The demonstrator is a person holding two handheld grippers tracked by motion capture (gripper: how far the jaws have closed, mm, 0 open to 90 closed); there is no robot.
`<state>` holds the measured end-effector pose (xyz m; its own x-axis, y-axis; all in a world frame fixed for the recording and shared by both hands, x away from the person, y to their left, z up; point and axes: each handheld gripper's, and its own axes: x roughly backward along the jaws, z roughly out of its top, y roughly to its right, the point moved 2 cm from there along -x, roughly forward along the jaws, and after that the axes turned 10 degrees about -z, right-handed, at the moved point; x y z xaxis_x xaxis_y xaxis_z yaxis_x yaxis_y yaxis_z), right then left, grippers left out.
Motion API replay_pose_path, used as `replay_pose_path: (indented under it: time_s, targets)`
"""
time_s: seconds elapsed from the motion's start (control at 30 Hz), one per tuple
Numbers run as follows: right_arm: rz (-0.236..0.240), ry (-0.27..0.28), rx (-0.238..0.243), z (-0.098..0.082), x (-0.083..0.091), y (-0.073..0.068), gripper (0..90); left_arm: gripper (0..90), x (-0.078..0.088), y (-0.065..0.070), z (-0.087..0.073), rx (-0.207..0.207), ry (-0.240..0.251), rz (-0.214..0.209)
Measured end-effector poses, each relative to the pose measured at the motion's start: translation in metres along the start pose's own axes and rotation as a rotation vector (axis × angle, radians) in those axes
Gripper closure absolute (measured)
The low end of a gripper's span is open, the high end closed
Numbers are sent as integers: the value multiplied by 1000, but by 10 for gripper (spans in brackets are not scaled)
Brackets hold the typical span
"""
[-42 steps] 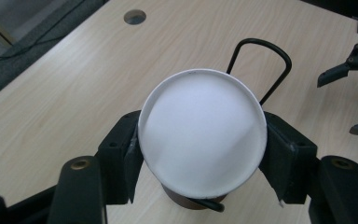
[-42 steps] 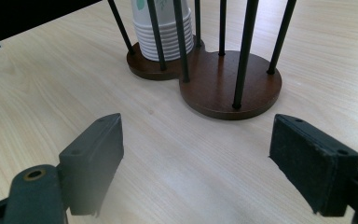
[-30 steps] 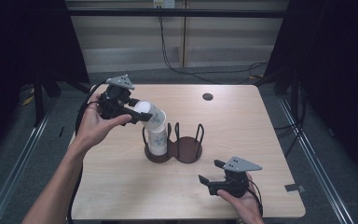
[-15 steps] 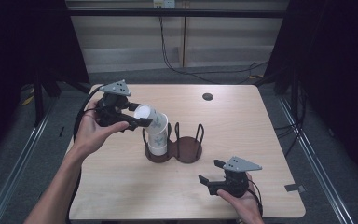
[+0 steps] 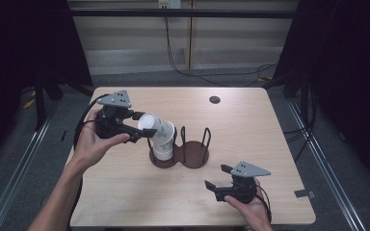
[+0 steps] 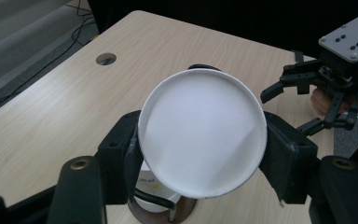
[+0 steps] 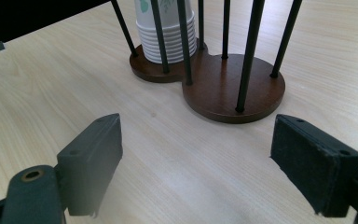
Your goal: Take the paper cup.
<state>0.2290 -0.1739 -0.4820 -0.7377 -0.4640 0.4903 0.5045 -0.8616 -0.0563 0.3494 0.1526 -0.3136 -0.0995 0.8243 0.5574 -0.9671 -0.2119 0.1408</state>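
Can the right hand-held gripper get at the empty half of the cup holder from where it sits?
Probably yes: the right hand-held gripper is open and faces the cup holder over bare table; only its upright rods ring the empty base.

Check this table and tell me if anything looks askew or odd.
One thing: the top paper cup lies tipped on its side above the cup stack, clamped in the left claw. The holder stands level, its other ring bare. The right claw rests open on the table. No spill.

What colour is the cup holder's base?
Dark brown wood base, black rods; clearest in the right gripper view.
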Motion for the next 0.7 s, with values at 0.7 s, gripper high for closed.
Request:
replay_pose_path:
  time_s: [0.7]
  targets:
    - [28, 10, 17, 3, -1, -3, 139, 363, -21, 19, -25, -16, -4, -72]
